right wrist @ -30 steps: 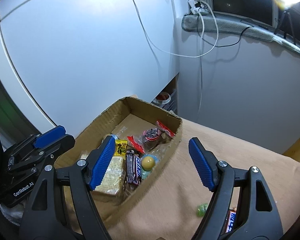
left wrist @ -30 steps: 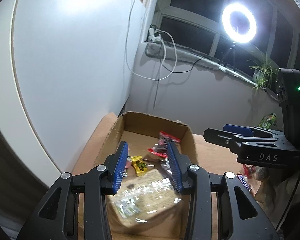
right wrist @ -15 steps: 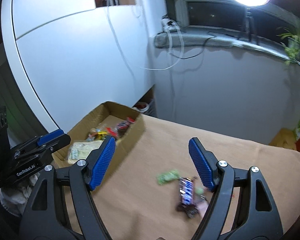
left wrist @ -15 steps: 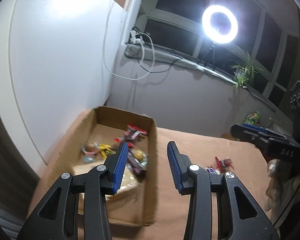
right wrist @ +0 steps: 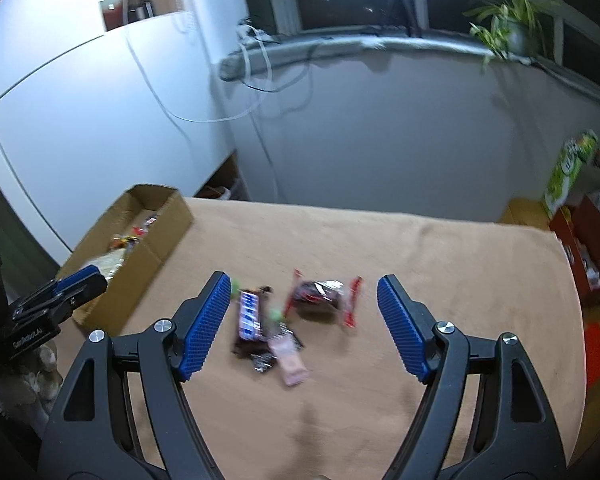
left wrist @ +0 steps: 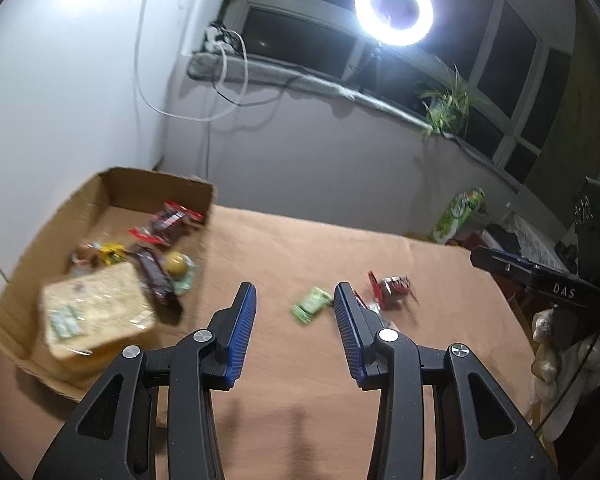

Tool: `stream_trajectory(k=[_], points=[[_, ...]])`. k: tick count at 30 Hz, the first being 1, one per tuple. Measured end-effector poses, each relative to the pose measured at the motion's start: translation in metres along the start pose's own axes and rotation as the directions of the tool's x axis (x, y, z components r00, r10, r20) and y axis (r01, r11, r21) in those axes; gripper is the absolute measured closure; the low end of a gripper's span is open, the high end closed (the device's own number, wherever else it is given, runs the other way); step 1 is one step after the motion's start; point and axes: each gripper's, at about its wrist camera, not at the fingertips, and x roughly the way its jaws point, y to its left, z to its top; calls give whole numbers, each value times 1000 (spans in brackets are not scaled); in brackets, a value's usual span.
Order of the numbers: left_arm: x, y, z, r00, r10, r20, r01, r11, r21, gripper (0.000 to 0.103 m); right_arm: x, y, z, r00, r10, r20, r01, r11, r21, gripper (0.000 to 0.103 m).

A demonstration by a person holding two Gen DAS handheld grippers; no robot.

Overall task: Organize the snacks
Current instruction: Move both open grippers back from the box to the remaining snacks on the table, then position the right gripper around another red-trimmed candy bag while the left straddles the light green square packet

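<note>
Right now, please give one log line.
left gripper: open, empty | right gripper: open, empty | cardboard box: holds snacks | chocolate bar: on table

An open cardboard box (left wrist: 112, 200) sits on the worktop (left wrist: 300, 248), ahead and left of the left tool (left wrist: 296, 312). Inside lie a large clear-wrapped cracker pack (left wrist: 96, 316), a dark chocolate bar (left wrist: 154, 276), a round yellowish sweet (left wrist: 176, 264), a yellow packet (left wrist: 112, 252) and a red-edged dark packet (left wrist: 172, 220). Between the fingers of the right tool (right wrist: 304, 320) lie loose snacks: a blue-labelled chocolate bar (right wrist: 250, 316), a pink wrapper (right wrist: 290, 364), and a red-and-dark packet (right wrist: 324, 294). A green wrapper (left wrist: 312, 304) lies just ahead of the left tool.
</note>
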Motion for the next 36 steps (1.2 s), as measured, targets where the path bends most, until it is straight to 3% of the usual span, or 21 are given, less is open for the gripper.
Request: stream_trajectory(k=[10,23,28,36], points=[[53,-20,-15,994,-15,-109,16,1000,11,64,49,-31,-10,994,49,-101,-42,996,72,25],[106,-24,-17,979,53,-198,-32,993,110,64,107,-36,-13,976,95,-194,-79,993,87,25],[122,-27,-20,972,111,-205,-74,981,181,64,118,-33,-13,973,98,-208,-83,993,81,24],[133,-30,-19,969,117,-216,-70,974,217,64,132,-21,-13,970,81,-230,-73,996,43,24]])
